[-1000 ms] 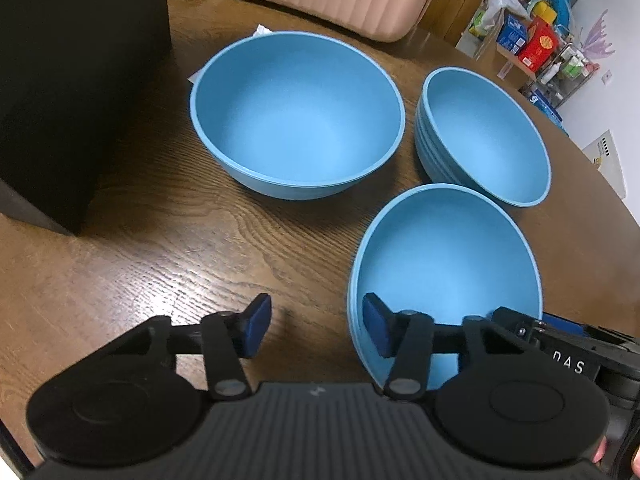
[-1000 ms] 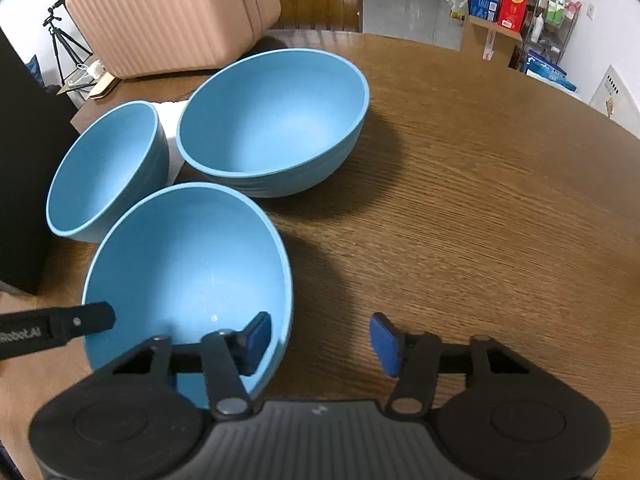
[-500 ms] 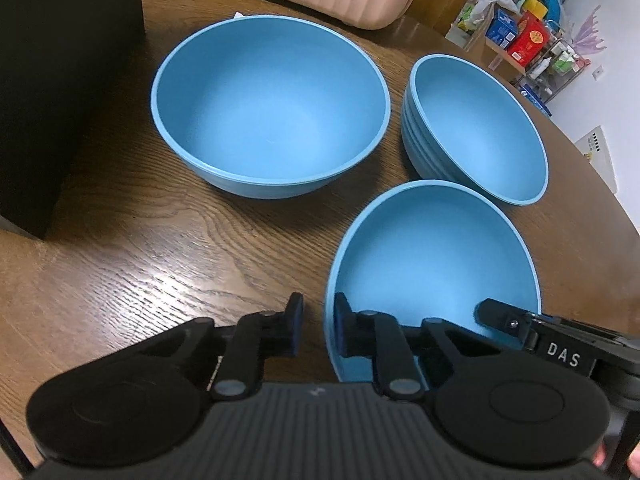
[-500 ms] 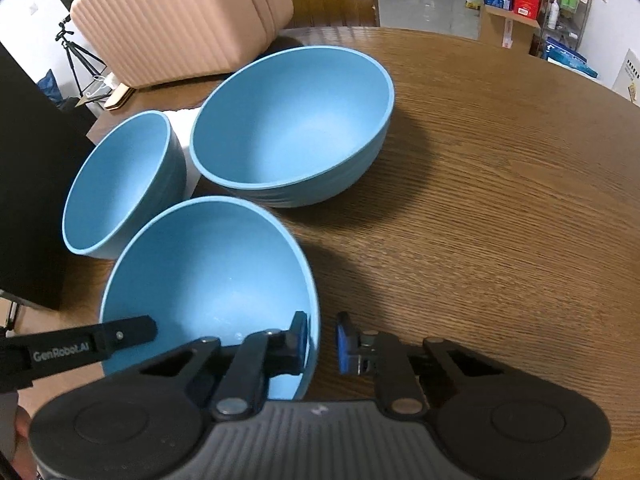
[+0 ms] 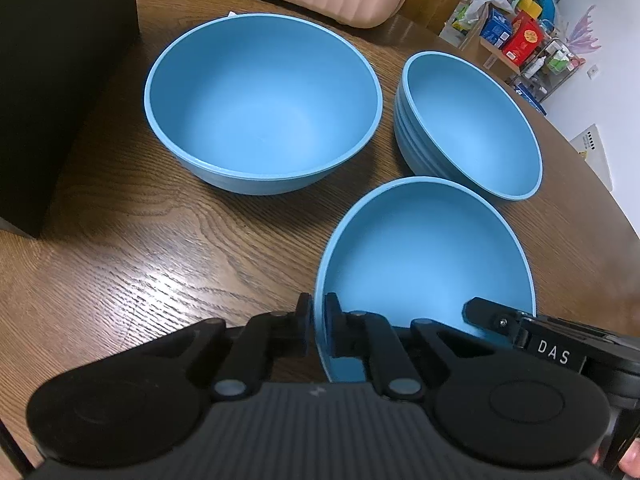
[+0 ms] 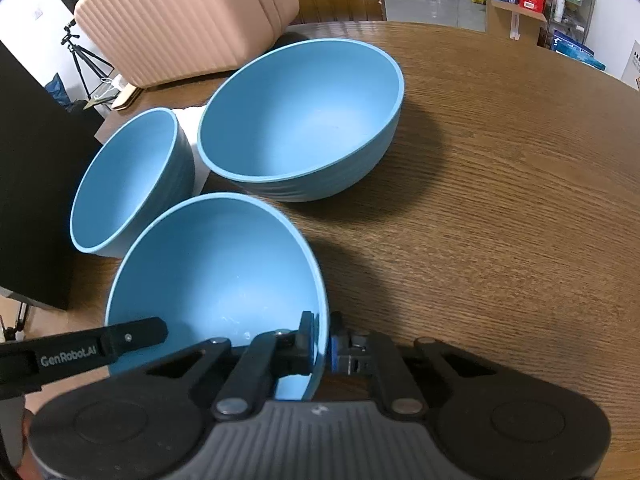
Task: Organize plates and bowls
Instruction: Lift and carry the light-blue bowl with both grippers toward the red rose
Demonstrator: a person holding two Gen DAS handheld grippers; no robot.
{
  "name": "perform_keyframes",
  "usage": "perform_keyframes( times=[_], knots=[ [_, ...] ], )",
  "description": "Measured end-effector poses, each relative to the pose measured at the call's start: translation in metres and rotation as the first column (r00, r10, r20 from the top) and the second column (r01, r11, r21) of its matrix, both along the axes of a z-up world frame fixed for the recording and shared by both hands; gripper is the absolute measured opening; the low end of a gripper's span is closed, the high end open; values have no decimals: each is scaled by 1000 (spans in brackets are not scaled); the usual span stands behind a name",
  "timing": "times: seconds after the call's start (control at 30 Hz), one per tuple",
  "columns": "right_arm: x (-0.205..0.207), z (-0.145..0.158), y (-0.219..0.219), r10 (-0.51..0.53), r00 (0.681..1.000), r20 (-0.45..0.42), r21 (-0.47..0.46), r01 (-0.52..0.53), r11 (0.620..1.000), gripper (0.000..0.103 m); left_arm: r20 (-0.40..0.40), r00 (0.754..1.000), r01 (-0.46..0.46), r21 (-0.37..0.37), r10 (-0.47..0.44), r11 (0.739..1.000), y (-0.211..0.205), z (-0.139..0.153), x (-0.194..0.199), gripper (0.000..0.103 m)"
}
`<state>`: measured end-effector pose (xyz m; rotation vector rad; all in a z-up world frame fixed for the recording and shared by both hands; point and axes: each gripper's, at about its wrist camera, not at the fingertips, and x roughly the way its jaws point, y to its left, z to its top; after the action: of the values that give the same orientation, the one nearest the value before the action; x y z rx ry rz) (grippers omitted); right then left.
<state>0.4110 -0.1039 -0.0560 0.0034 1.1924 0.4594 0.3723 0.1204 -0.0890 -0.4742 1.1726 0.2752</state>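
Left gripper [image 5: 318,322] and right gripper [image 6: 320,338] jaws have just closed, both clamped on opposite rims of the near blue bowl [image 5: 424,268], on the bench [image 6: 500,200] beside two other bowls.

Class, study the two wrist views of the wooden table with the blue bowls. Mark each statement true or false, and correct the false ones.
1. Three blue bowls sit on the table. True: the nearest bowl, the large bowl and a third bowl.
2. The left gripper hangs open above the large bowl. False: it is shut on the nearest bowl's rim, one finger inside, one outside.
3. The right gripper clamps the same bowl's rim. True.
4. The nearest bowl holds soup. False: all three bowls look empty.
5. A pink ribbed case stands behind the bowls. True.
6. The table is white plastic. False: it is brown wood grain.
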Motion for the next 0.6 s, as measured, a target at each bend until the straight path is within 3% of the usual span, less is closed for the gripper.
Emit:
perform_keyframes(
  times=[0.6],
  knots=[
    [-5, 4, 1, 0, 1000, 14, 1, 0, 1000, 7, 19, 1000, 4, 4, -4, 1000, 0, 4, -6, 7]
  ],
)
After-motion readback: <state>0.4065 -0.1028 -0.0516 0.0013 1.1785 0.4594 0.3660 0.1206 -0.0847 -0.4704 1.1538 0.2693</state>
